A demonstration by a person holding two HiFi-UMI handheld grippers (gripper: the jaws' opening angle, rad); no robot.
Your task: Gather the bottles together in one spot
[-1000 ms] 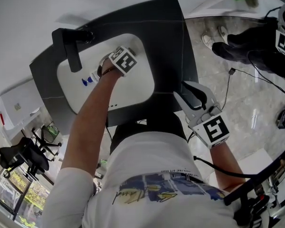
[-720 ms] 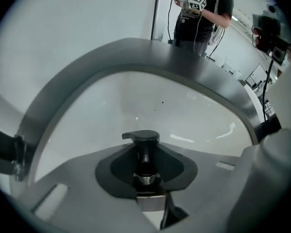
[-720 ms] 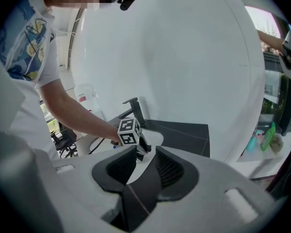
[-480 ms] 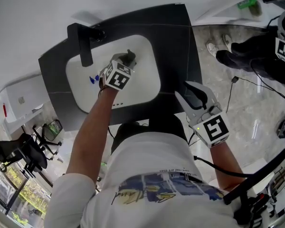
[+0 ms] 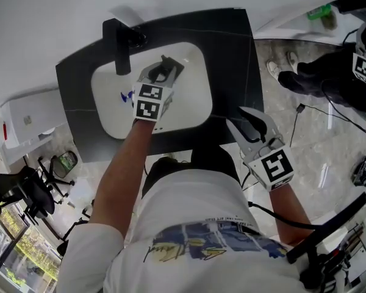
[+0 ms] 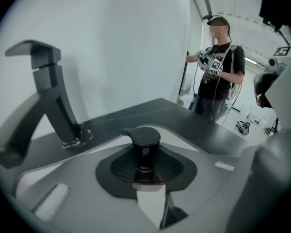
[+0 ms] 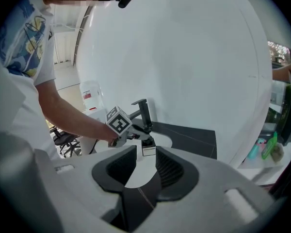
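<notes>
Item 1: pump bottle (image 6: 142, 139). It has a black pump head and a black collar over a pale, whitish body. It is clamped at the neck between the jaws of the left gripper (image 6: 145, 171). In the left gripper view the nozzle points toward 9 o'clock and the body extends toward 6 o'clock. In the head view the pump bottle (image 5: 165, 69) sits over the white basin (image 5: 192, 96), at about 1 o'clock from the basin's centre. In the right gripper view the body hangs roughly upright below that gripper.

Item 2: white object with blue print (image 5: 127, 96), at 9 o'clock inside the basin. It is possibly a second bottle, but its shape and pose cannot be confirmed.
</notes>
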